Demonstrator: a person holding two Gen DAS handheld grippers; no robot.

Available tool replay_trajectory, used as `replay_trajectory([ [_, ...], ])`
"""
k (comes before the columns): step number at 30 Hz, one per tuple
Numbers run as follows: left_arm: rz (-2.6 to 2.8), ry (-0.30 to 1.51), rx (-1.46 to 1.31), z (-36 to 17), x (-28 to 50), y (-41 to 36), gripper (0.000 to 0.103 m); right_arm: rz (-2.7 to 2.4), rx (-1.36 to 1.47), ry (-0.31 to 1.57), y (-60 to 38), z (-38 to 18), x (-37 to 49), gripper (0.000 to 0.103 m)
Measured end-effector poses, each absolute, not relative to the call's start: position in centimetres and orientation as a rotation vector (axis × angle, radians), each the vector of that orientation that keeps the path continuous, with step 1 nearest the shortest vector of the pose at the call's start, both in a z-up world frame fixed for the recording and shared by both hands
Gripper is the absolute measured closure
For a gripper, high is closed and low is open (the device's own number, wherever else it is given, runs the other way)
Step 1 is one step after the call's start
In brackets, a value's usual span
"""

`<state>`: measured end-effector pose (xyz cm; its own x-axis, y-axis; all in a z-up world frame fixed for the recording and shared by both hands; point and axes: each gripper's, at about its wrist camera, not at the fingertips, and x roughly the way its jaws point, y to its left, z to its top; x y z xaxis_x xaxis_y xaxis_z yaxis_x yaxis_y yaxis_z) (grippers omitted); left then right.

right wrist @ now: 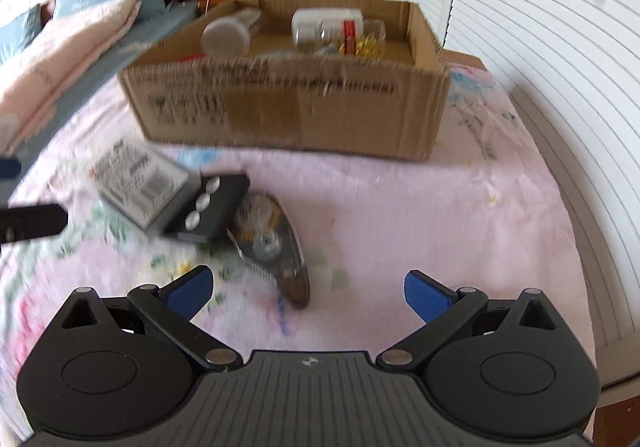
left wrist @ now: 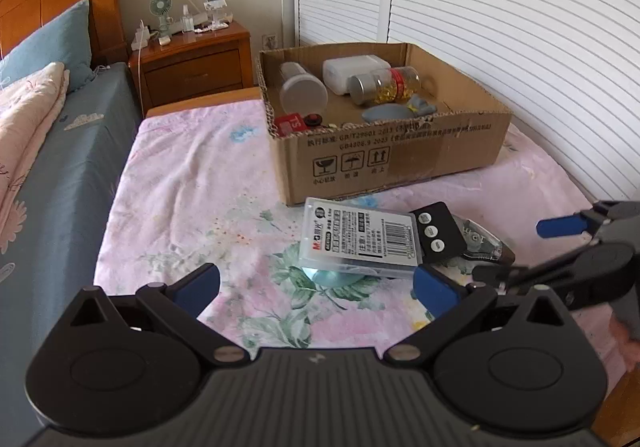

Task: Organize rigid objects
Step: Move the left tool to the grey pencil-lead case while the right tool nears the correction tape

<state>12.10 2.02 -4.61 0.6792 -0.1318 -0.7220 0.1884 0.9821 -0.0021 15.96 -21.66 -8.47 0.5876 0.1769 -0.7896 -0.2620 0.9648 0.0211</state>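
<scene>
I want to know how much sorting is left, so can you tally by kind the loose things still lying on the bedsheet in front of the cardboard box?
Clear plastic case with a barcode label: 1
Black remote with three round white buttons: 1
Clear and brown teardrop-shaped correction tape dispenser: 1
Pale blue-green round thing, mostly hidden under the case: 1
Total: 4

Both wrist views look down the bed, sharing the cardboard box (left wrist: pixel 384 151) ahead.
</scene>
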Motion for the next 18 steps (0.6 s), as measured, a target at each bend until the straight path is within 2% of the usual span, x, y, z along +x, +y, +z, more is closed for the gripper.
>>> replay_trajectory([
  [18, -0.233, 0.819, 0.182, -5.9, 15.2, -0.9, 0.001, 0.215, -0.117, 0.821, -23.3, -9.7, 16.4, 0.0],
])
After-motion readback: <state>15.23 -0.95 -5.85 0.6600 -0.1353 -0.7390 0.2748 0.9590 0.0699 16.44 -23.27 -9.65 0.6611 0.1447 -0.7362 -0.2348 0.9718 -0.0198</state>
